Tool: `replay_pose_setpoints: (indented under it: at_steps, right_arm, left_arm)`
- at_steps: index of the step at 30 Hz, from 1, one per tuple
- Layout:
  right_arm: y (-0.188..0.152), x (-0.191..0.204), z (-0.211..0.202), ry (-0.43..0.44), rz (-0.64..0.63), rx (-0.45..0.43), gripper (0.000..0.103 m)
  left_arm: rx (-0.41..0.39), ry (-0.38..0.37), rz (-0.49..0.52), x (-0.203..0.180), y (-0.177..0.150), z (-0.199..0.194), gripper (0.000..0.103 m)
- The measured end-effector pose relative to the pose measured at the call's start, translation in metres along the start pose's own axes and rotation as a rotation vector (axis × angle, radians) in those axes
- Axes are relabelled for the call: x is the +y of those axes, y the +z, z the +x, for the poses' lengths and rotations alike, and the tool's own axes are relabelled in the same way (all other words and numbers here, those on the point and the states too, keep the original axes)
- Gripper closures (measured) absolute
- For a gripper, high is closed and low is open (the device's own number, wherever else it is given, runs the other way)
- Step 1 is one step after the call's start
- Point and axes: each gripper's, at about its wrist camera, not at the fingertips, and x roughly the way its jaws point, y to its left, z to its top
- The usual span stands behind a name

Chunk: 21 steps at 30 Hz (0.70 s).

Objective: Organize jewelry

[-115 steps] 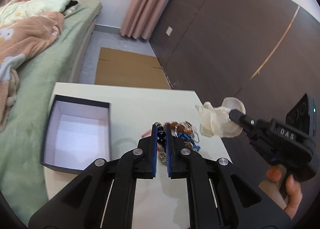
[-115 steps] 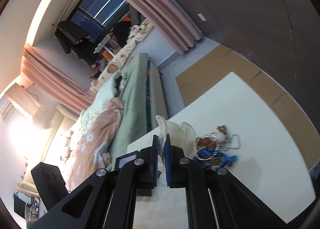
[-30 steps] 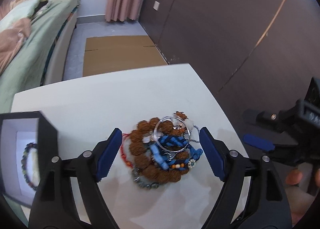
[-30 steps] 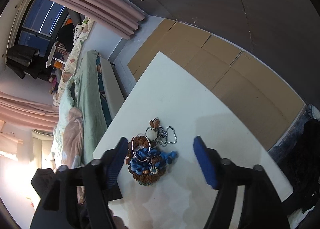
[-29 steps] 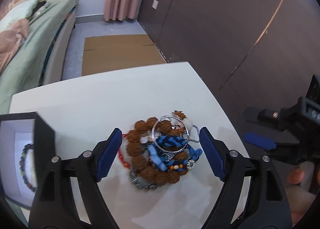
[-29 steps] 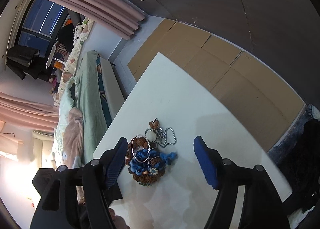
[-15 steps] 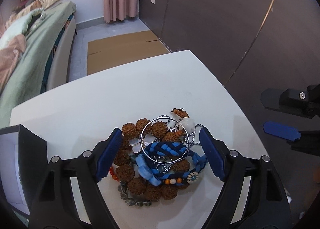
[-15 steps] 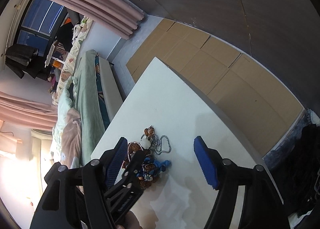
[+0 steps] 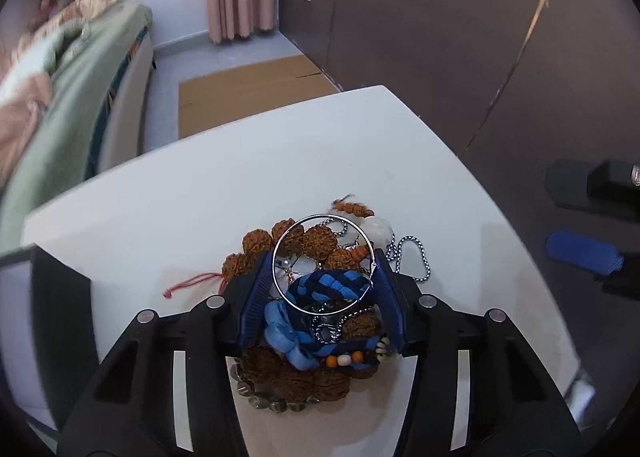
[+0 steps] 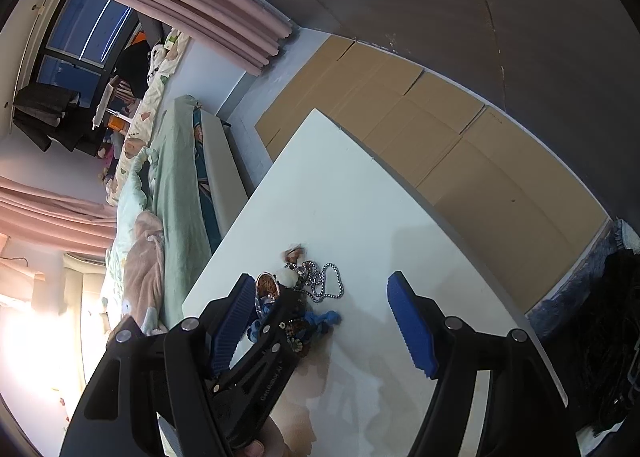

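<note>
A tangled jewelry pile (image 9: 316,297) lies on the white table (image 9: 248,169): brown seed beads, a blue braided bracelet (image 9: 320,285), a silver bangle (image 9: 276,253) on top and a steel chain (image 9: 416,257). My left gripper (image 9: 322,261) is down over the pile with its jaws closing; the bangle and blue bracelet lie between the pads, and the bangle's right edge just meets the right pad. Some brown beads stick out left of the left finger. My right gripper (image 10: 320,279) hangs open above the table, nothing in it; below it are the pile (image 10: 316,289) and the left gripper (image 10: 280,321).
A dark box (image 9: 52,289) with a white inside stands at the table's left edge. The table's right edge is close to the pile. A bed (image 9: 80,69) runs along the left, with flat cardboard (image 9: 248,89) on the floor beyond the table. A hand (image 10: 256,445) holds the left gripper.
My left gripper has come down and forward onto the pile, and its jaws have narrowed from wide apart to close around the bangle and blue bracelet. The right gripper has stayed put.
</note>
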Motion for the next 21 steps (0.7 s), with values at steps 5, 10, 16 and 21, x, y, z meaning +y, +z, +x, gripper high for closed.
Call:
replay_pose_setpoints:
  at_steps: [5, 10, 16, 21]
  right_arm:
    - [-0.003, 0.005, 0.004, -0.010, -0.025, 0.013, 0.035]
    - [-0.010, 0.012, 0.009, -0.029, -0.054, 0.027, 0.036]
    - [-0.021, 0.021, 0.025, -0.035, -0.079, 0.072, 0.042]
    - [-0.034, 0.029, 0.047, -0.023, -0.082, 0.137, 0.050]
  left_arm:
    - [-0.014, -0.035, -0.042, 0.014, -0.002, -0.012, 0.053]
    - [-0.045, -0.051, -0.070, 0.023, 0.001, -0.026, 0.053]
    - [-0.067, -0.050, -0.130, 0.047, -0.002, -0.043, 0.053]
    - [-0.068, -0.033, -0.176, 0.069, -0.008, -0.051, 0.053]
